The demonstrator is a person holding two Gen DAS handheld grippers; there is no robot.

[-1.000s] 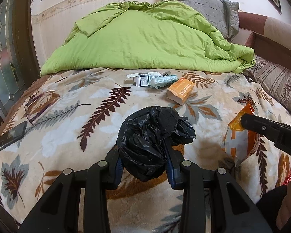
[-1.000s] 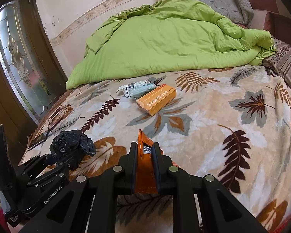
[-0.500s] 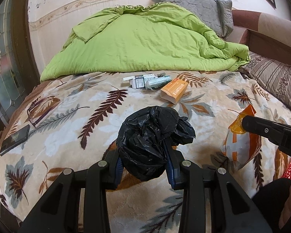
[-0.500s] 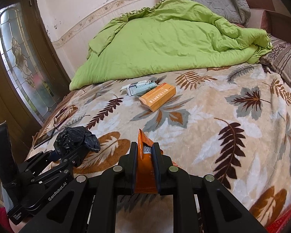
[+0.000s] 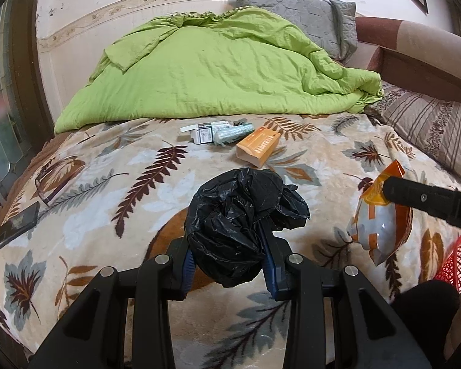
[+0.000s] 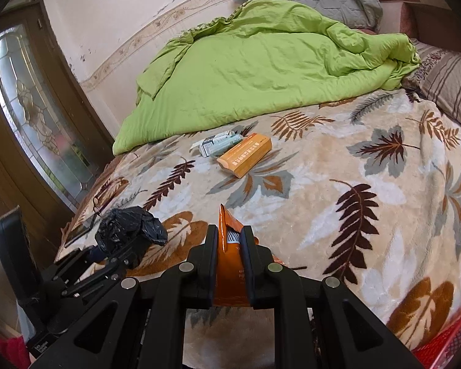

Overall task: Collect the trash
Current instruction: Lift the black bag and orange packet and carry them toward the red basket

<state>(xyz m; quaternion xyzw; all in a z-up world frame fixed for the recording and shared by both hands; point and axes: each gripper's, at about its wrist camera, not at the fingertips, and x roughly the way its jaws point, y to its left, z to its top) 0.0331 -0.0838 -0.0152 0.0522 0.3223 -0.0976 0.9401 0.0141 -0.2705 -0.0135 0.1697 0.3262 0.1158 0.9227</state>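
- Leaf-patterned blanket (image 5: 113,184) covers the bed, with a green duvet (image 5: 218,70) heaped toward the wall.
- Left tongs (image 5: 229,246) are clenched on a crumpled black trash bag (image 5: 239,215), held bunched above the blanket, likely to be opened for the rubbish.
- Right tongs (image 6: 229,246) pinch an orange snack wrapper (image 6: 227,236) by its top edge, so it dangles clear of the bed.
- 3 more pieces lie close together mid-bed: an orange box (image 6: 246,153), a white carton (image 5: 204,133) and a pale tube (image 5: 233,133).
- Red basket (image 5: 458,258) sits at the bed's near edge.

Soft daylight, seemingly window-lit, fisheye-warped dark corners
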